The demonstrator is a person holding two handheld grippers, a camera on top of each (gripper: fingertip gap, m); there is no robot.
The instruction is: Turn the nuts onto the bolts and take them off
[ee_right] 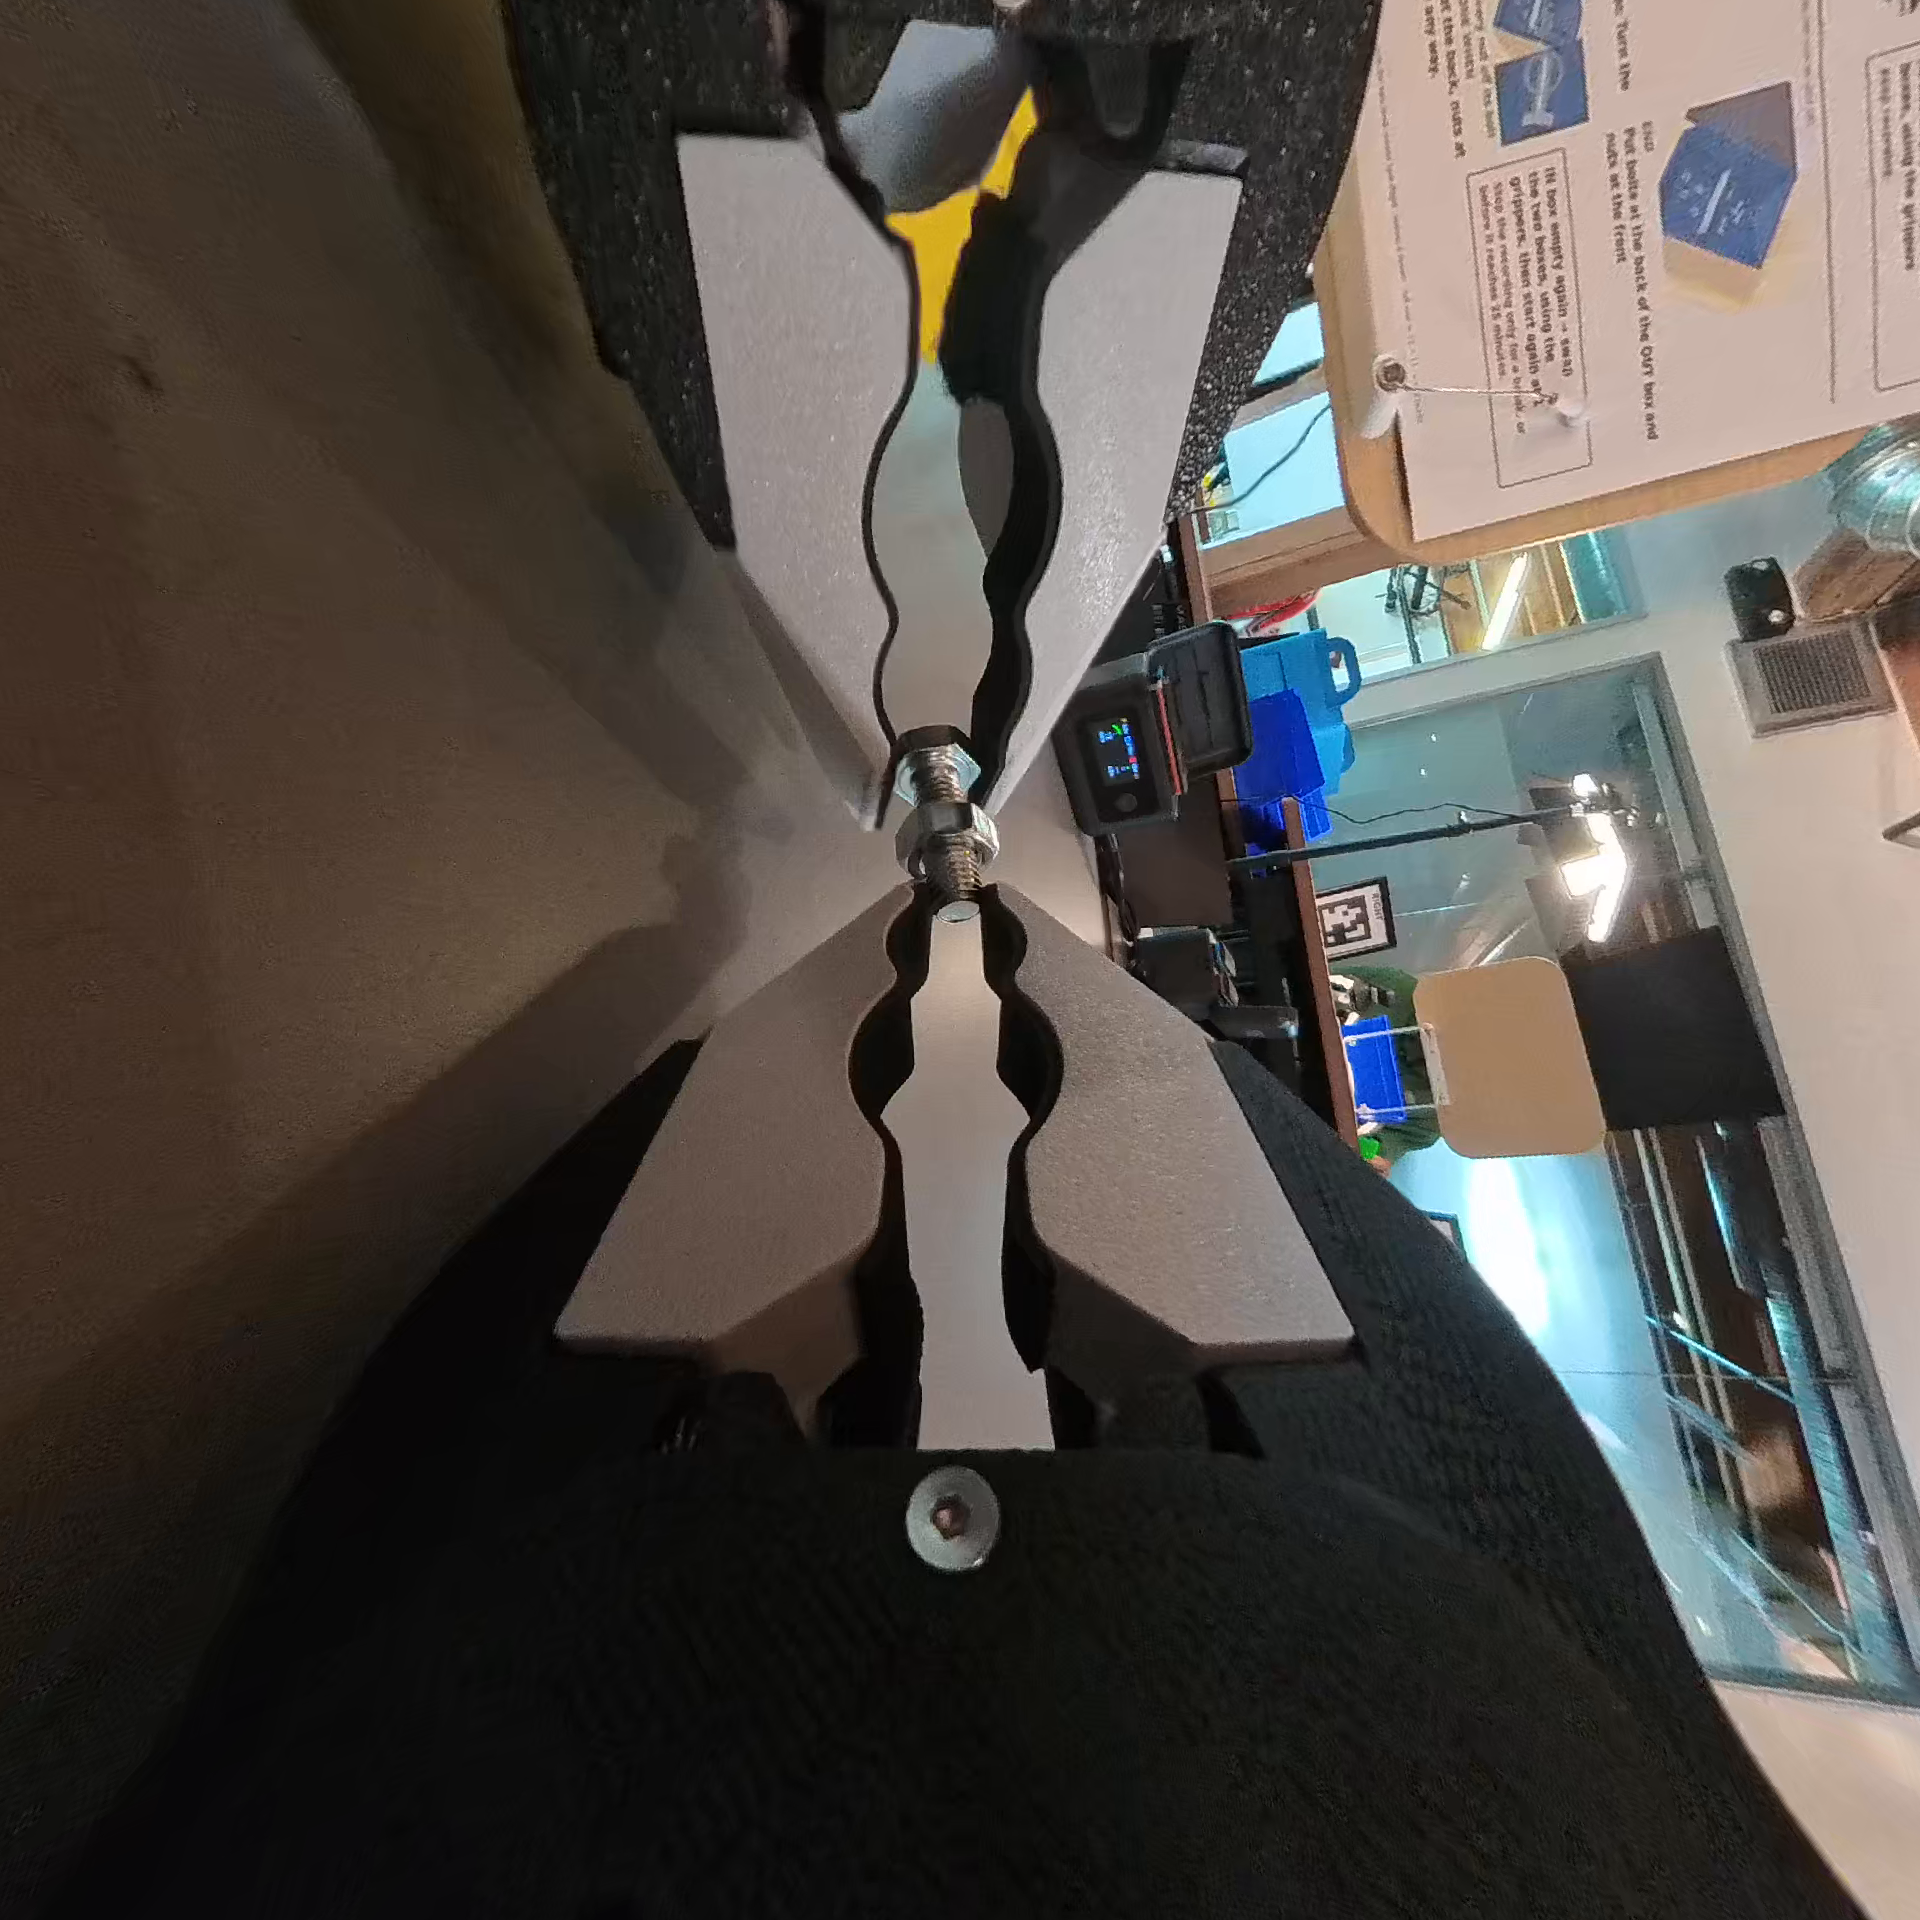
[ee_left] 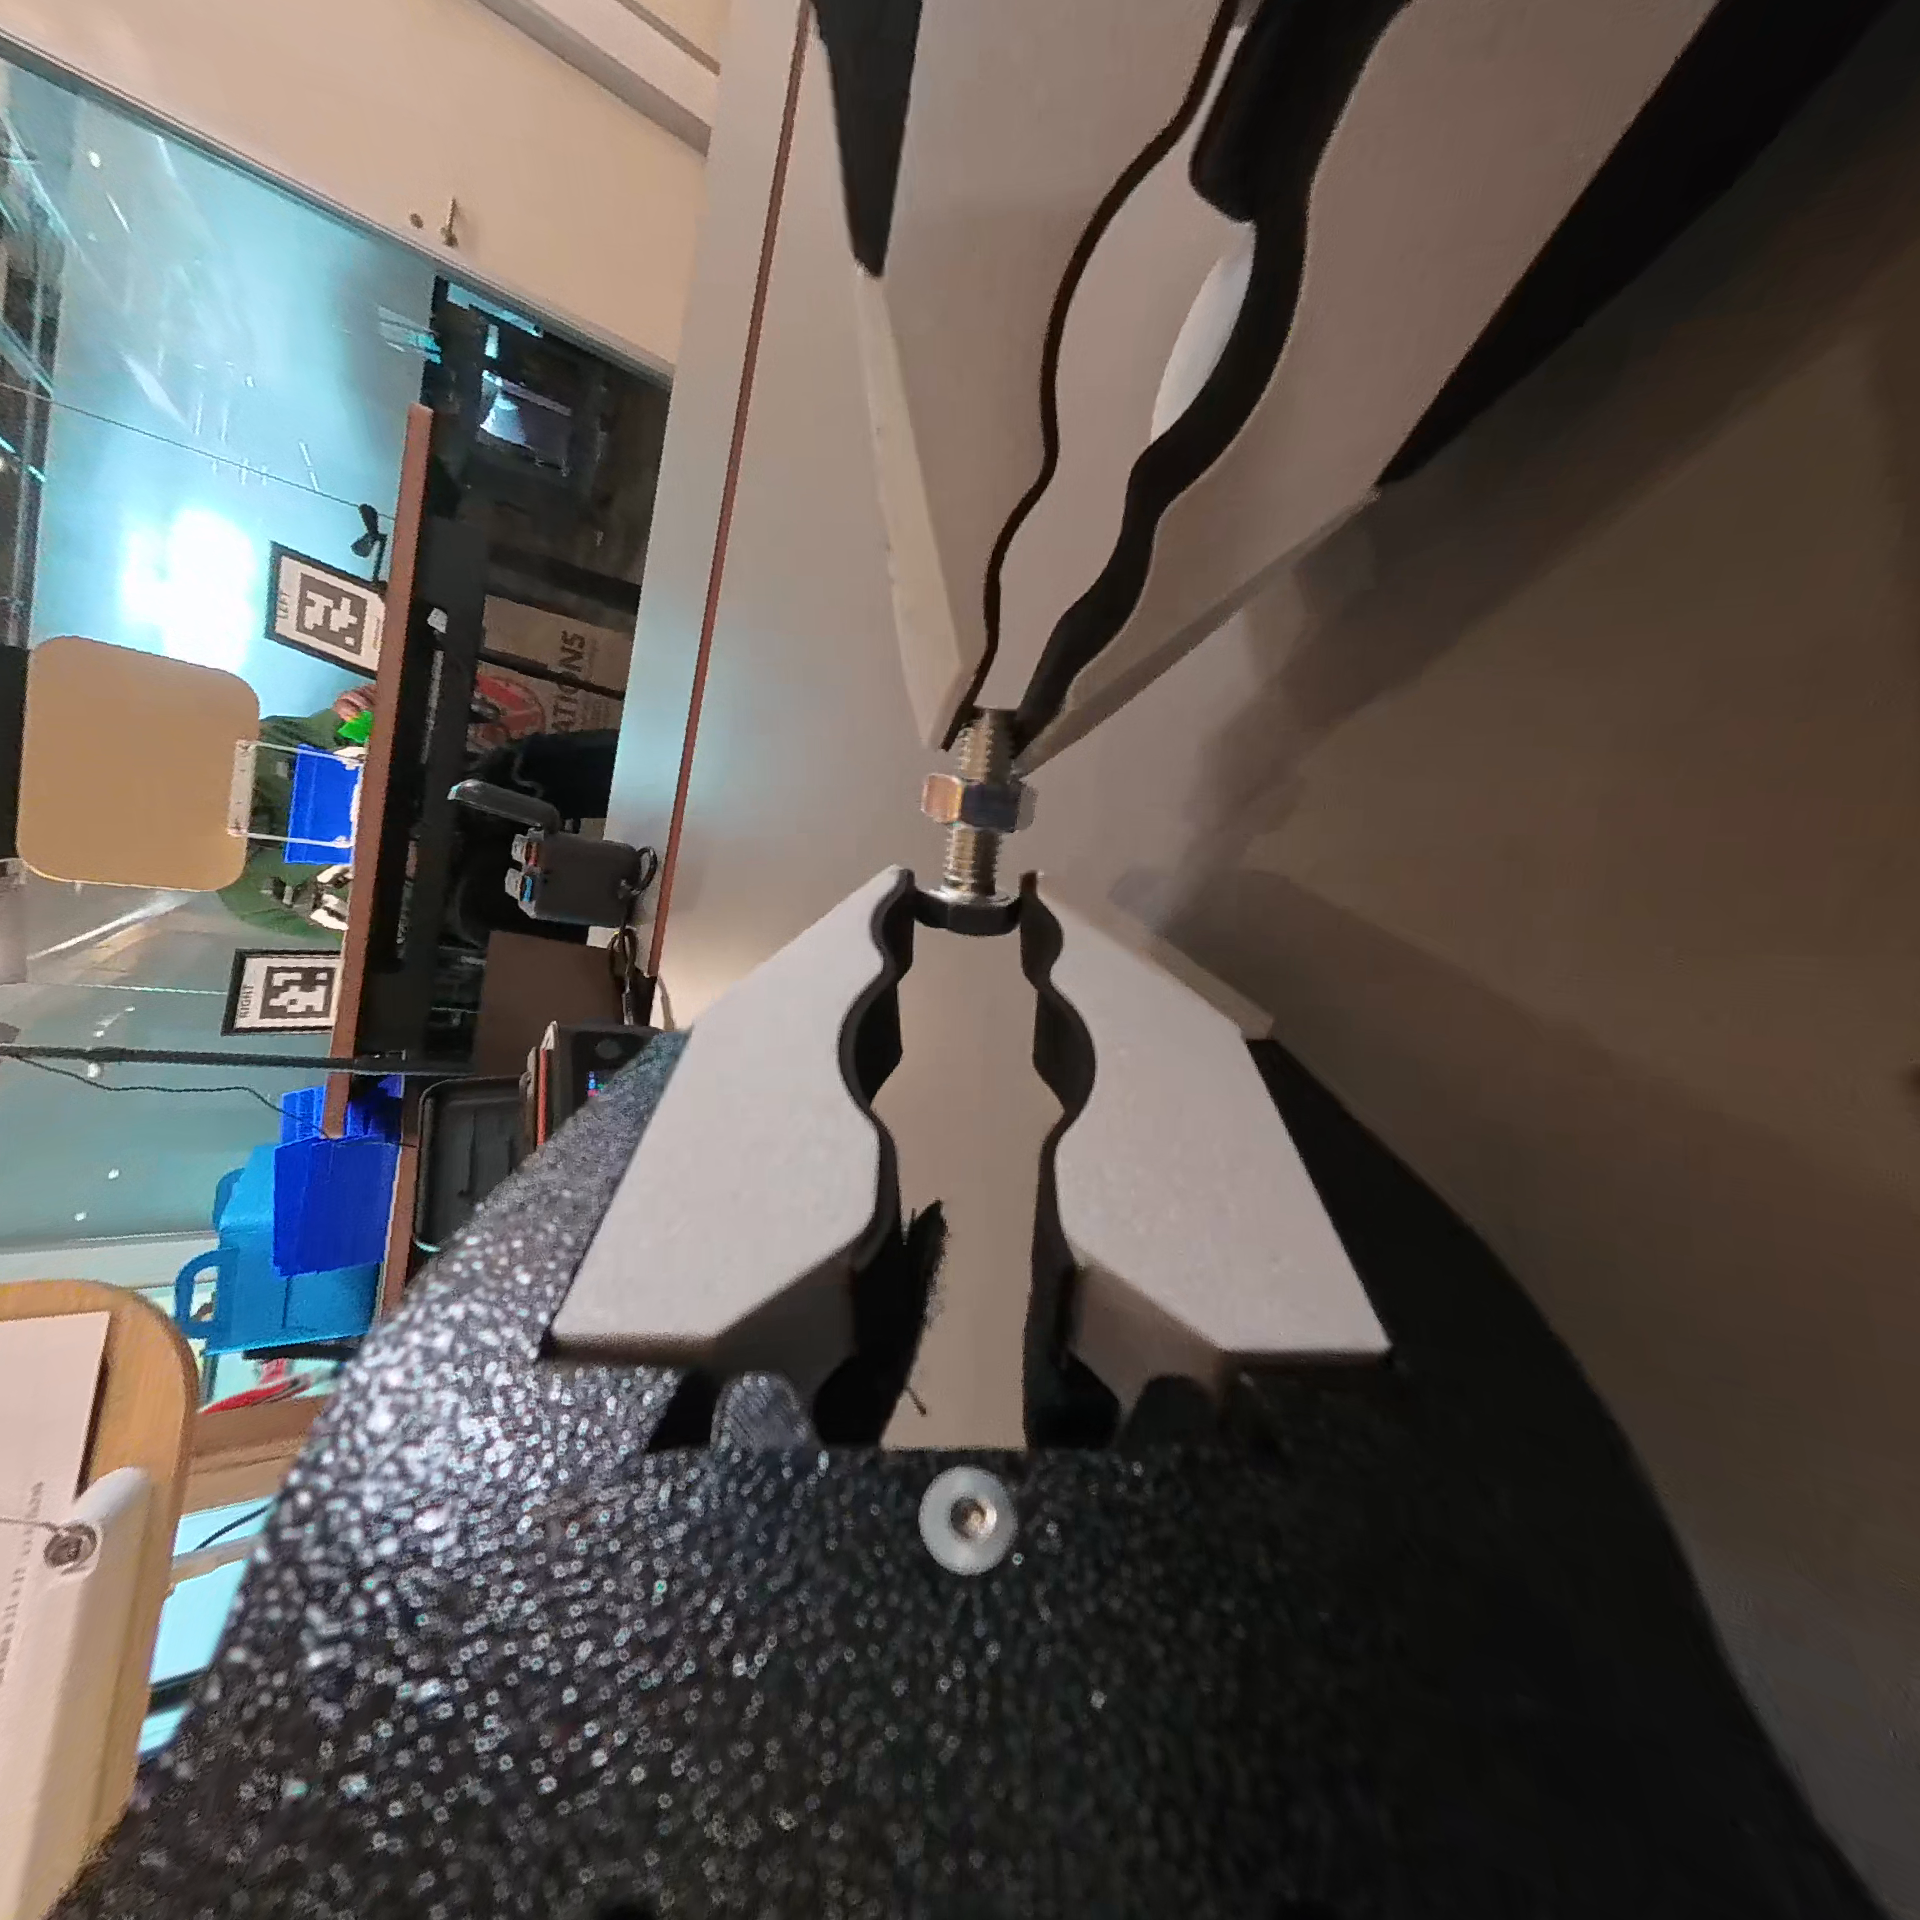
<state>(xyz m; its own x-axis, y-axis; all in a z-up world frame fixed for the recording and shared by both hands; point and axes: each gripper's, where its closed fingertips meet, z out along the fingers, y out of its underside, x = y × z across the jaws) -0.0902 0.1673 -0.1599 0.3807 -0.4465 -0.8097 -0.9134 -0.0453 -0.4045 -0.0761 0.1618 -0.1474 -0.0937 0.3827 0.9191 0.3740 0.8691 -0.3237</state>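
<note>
A silver bolt (ee_left: 968, 860) with a hex nut (ee_left: 977, 800) partway along its thread is held in the air between my two grippers, which face each other tip to tip. My left gripper (ee_left: 971, 899) is shut on the bolt's head. My right gripper (ee_left: 992, 727) comes in from above in the left wrist view, shut on the threaded end. In the right wrist view my right gripper (ee_right: 951, 904) pinches the thread tip, the nut (ee_right: 945, 831) sits just beyond its fingertips, and the left gripper (ee_right: 932, 753) holds the head (ee_right: 928, 746).
The white table (ee_left: 821, 582) lies beside the grippers. Blue bins (ee_left: 312, 1226) and a small black device with a screen (ee_right: 1127, 758) stand at its edge. A wooden board with an instruction sheet (ee_right: 1621, 260) is nearby. A person in green (ee_left: 296, 769) is far off. My left and right fingertips are right by each other.
</note>
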